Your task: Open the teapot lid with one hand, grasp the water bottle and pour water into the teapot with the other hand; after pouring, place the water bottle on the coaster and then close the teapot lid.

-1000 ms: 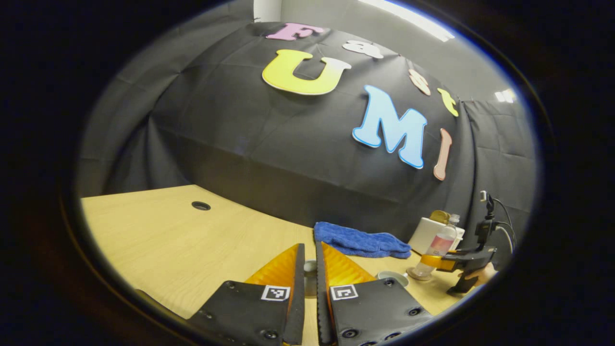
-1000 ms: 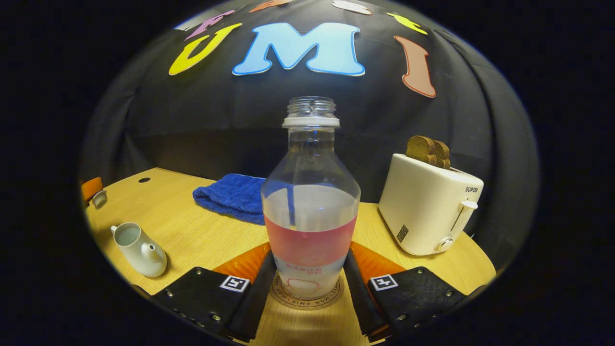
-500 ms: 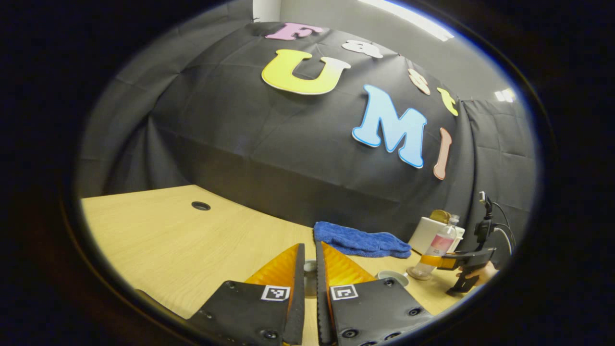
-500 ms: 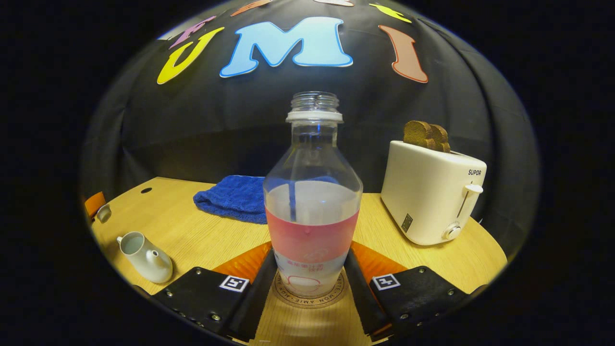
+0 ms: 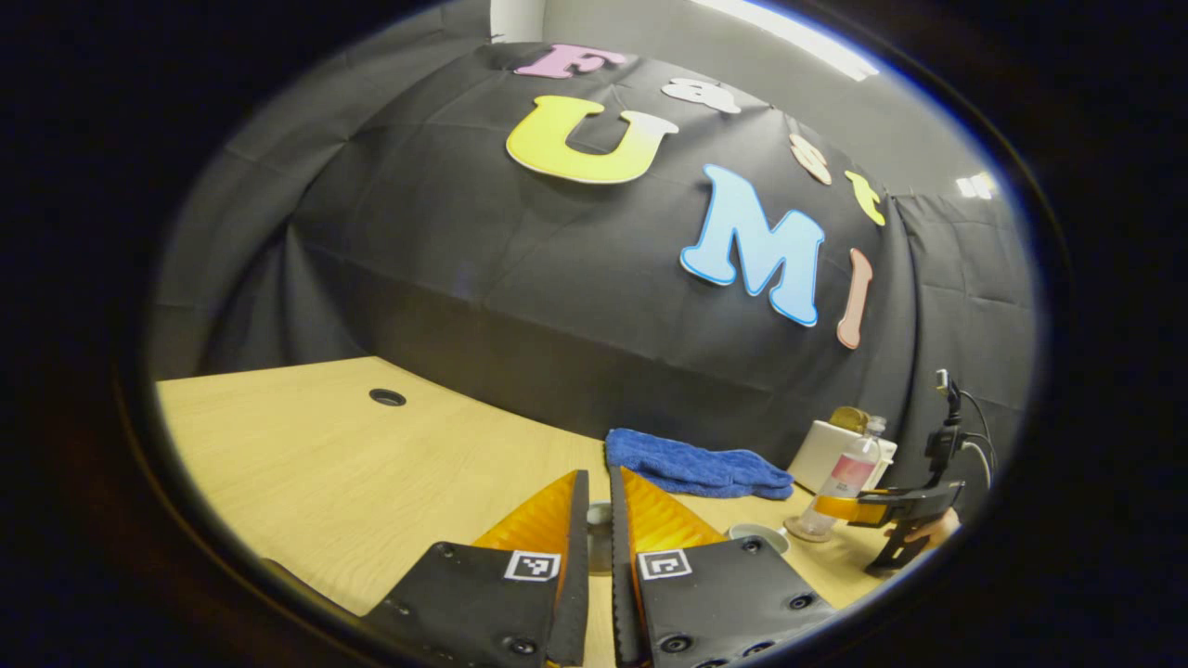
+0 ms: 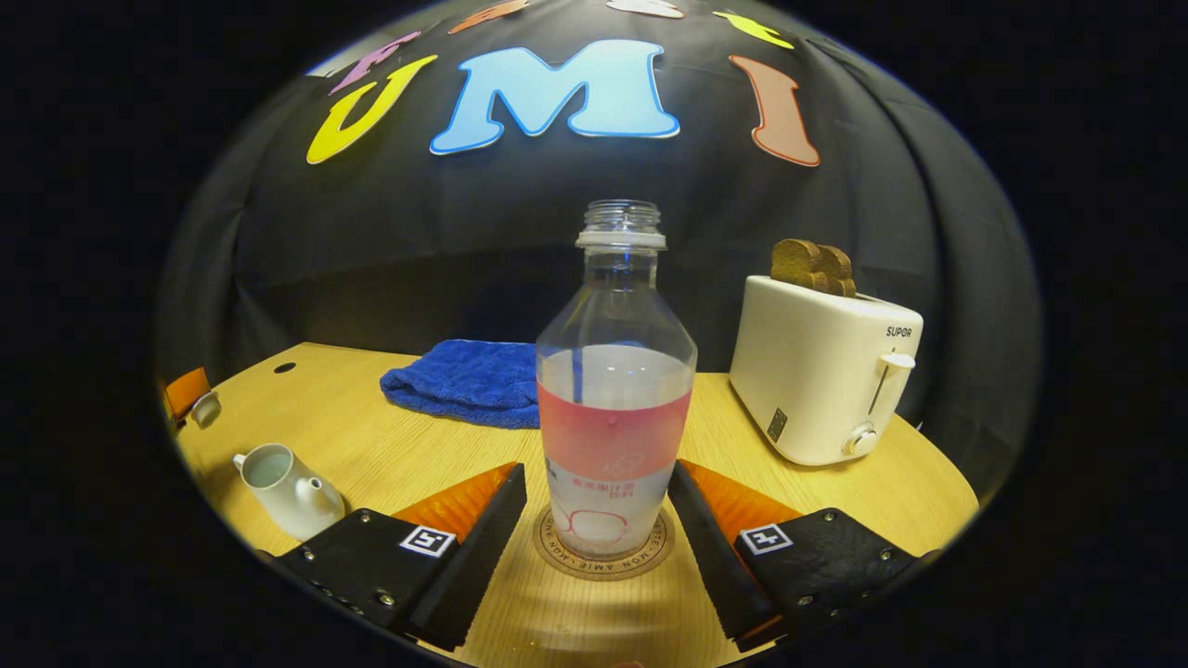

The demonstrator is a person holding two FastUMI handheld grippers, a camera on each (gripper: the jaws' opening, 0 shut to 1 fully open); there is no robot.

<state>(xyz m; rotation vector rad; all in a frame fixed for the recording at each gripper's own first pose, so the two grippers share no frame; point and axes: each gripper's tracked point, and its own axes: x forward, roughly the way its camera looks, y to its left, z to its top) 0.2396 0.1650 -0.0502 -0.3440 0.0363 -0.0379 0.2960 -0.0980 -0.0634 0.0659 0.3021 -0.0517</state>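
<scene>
A clear water bottle (image 6: 614, 408) with a pink band stands upright on the round coaster (image 6: 603, 549). My right gripper (image 6: 597, 471) is open, its fingers apart from the bottle on either side. The white teapot (image 6: 283, 478) sits lidless at the left of the right gripper view. My left gripper (image 5: 599, 475) is shut on the small teapot lid (image 5: 600, 536), held above the table. In the left gripper view the teapot's rim (image 5: 756, 534) shows past my fingers, with the bottle (image 5: 840, 482) and the right gripper (image 5: 858, 509) farther right. At the far left of the right gripper view, the left gripper (image 6: 186, 394) holds the lid (image 6: 206, 408).
A white toaster (image 6: 821, 371) with toast in it stands at the right of the wooden table (image 6: 390, 445). A blue towel (image 6: 464, 380) lies behind the bottle by the black wall. A cable hole (image 5: 387, 397) sits far left on the table.
My right gripper has opened and drawn back from the bottle, which now stands free on the coaster. The left gripper with the lid has not moved.
</scene>
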